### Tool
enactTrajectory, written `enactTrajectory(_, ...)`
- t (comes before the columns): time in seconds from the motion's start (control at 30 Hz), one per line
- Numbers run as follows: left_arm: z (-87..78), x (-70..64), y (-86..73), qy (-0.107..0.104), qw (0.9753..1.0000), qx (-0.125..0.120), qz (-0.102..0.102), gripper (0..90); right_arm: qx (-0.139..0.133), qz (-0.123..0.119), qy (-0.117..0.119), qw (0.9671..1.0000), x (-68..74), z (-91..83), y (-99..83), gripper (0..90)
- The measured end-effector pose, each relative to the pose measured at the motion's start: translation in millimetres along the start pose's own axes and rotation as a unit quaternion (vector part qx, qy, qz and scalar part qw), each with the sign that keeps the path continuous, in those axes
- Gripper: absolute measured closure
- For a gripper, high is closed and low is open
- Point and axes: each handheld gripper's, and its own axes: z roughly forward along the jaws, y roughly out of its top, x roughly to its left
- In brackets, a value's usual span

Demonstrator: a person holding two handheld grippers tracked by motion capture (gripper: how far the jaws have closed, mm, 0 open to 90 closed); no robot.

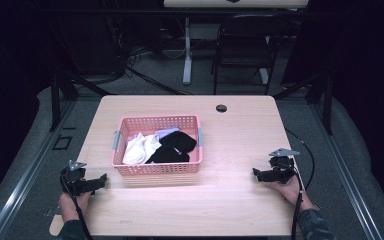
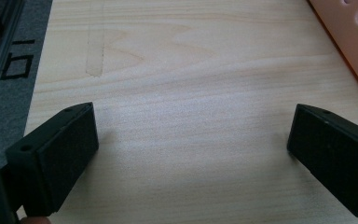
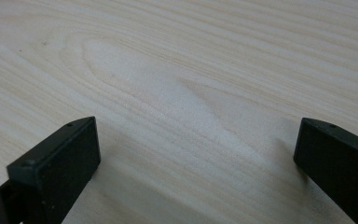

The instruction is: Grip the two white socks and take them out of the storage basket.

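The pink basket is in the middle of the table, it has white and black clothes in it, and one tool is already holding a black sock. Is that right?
Not quite. Neither tool holds a sock. The left tool and right tool rest open on the table, either side of the pink basket; both gripper views show bare wood between the jaws. The white clothes and black clothes lie in the basket, as the high view shows.

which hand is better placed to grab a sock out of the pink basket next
Left, probably. The left tool sits open just beside the pink basket, whose corner shows in its own view. The right tool, also open, is farther away across bare table. White socks lie on the left side.
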Motion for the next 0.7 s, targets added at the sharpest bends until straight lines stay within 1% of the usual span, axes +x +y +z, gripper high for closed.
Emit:
enactTrajectory(0.5, 0.9, 0.8, 1.0, 0.0, 1.0, 0.002, 0.003, 0.4, 0.0, 0.003, -0.003, 1.0, 0.7, -0.5, -0.5, 0.0)
enactTrajectory(0.53, 0.2, 0.9, 1.1, 0.004, 1.0, 0.002, 0.008, 0.4, 0.0, 0.003, -0.003, 1.0, 0.7, -0.4, -0.5, 0.0)
enactTrajectory(0.6, -2.3, 1.1, 2.5, 0.02, 0.9997, 0.006, 0.013, 0.2, 0.0, 0.002, -0.004, 1.0, 0.7, -0.5, -0.5, 0.0)
enactTrajectory(0.63, -7.1, 2.6, 5.6, 0.024, 0.9997, 0.004, 0.007, 0.2, 0.0, 0.002, -0.001, 1.0, 0.4, -0.4, -0.4, 0.0)
enactTrajectory(0.67, -7.1, 2.6, 5.6, 0.024, 0.9997, 0.004, 0.007, 0.2, 0.0, 0.002, -0.004, 1.0, 0.6, -0.4, -0.6, 0.0)
enactTrajectory(0.7, -10.7, 3.4, 8.3, 0.025, 0.9997, -0.002, 0.002, 0.2, 0.0, 0.002, -0.004, 1.0, 0.6, -0.4, -0.6, 0.0)
